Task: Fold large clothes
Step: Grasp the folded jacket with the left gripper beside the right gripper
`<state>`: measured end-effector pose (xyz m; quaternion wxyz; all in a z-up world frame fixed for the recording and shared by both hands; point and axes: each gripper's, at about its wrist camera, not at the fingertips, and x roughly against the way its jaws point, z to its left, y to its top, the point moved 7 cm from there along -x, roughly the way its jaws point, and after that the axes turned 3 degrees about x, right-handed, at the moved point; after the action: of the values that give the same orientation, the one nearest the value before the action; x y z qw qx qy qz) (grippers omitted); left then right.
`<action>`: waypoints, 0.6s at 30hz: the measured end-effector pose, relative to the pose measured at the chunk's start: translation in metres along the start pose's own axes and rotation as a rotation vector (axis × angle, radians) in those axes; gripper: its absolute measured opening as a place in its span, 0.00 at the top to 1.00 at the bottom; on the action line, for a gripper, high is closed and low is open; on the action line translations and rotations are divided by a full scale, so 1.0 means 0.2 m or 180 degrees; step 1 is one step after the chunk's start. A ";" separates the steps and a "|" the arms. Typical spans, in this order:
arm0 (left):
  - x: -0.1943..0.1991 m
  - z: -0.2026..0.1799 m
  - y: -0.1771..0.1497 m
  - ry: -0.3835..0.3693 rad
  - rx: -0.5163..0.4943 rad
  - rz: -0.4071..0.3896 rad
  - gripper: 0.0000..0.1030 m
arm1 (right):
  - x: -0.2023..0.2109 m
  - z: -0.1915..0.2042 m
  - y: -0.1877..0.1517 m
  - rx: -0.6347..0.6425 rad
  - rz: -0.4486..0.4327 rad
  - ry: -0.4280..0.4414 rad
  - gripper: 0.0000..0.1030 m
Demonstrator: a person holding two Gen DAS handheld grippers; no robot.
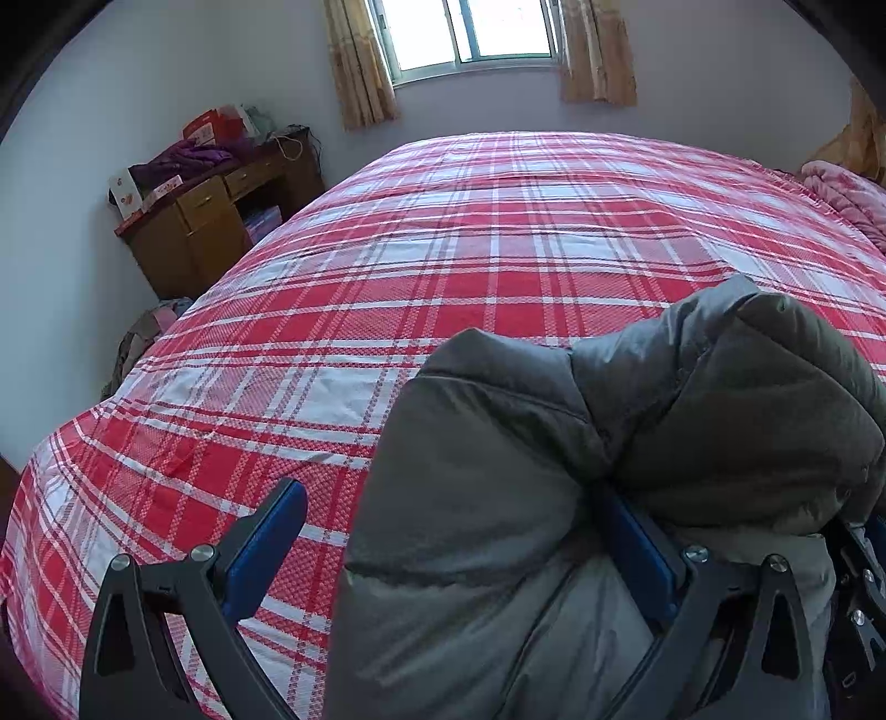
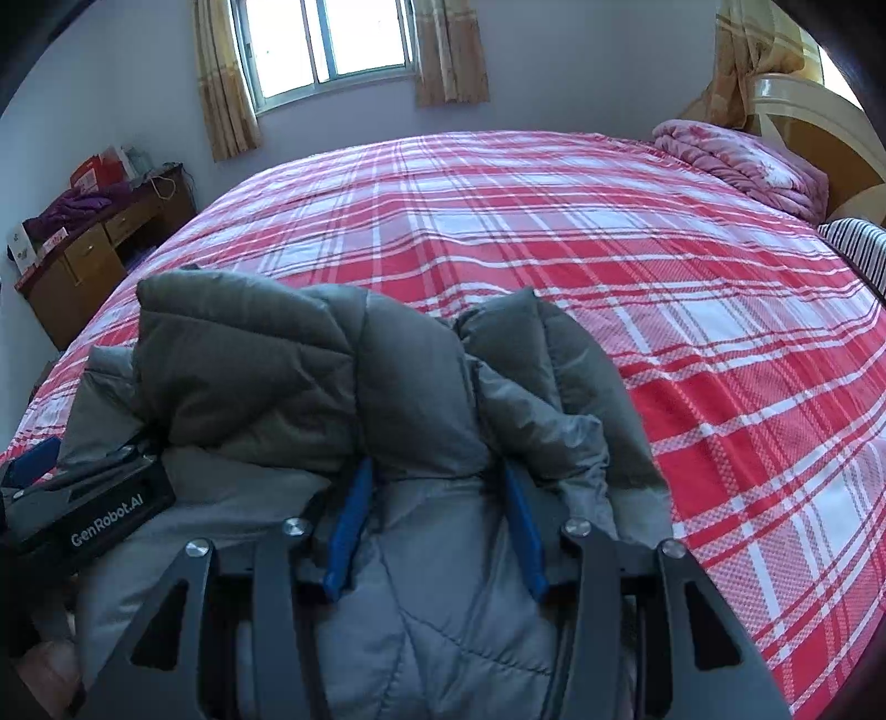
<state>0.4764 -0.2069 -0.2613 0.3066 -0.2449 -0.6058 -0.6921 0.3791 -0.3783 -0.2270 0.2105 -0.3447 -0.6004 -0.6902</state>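
Right gripper (image 2: pixel 437 526): lower centre of its own view; blue pads about half apart, each pressed into a thick bunch of the grey padded jacket (image 2: pixel 343 376), so it has hold of the cloth.
Left gripper (image 1: pixel 443 548): bottom of its view, jaws spread wide; the right-hand blue pad (image 1: pixel 642 548) is buried against the jacket (image 1: pixel 554 443), the left-hand one stands free over the bedspread. Whether it truly grips I cannot tell.
Jacket: bunched and puffed up across both grippers, filling the lower middle of each frame, its folds rising above the fingertips; the two grippers sit just beside each other along one edge.
Step in hand: by my reading, carrying the jacket over the bed, ahead of laying it flat; no fold is made yet.
Next move: likely lower and spread it on the open plaid bedspread (image 2: pixel 609 266), hands drawn apart to flatten the bulk.
Far: pink quilt (image 2: pixel 742 155) upper right, wooden desk (image 1: pixel 210 221) upper left, window (image 1: pixel 470 33) at top.
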 end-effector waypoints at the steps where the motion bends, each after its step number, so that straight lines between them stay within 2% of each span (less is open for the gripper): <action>1: 0.00 0.00 0.00 0.0004 0.0001 -0.0001 0.01 | 0.00 0.00 0.00 0.0004 0.0004 -0.0004 0.51; 18: -0.01 0.00 0.00 0.0020 -0.0005 0.0007 0.01 | -0.03 0.03 0.01 0.0106 0.0058 -0.0138 0.50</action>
<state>0.4777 -0.2071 -0.2627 0.3091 -0.2436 -0.6040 -0.6931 0.3854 -0.3743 -0.2307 0.2095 -0.3614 -0.6132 -0.6705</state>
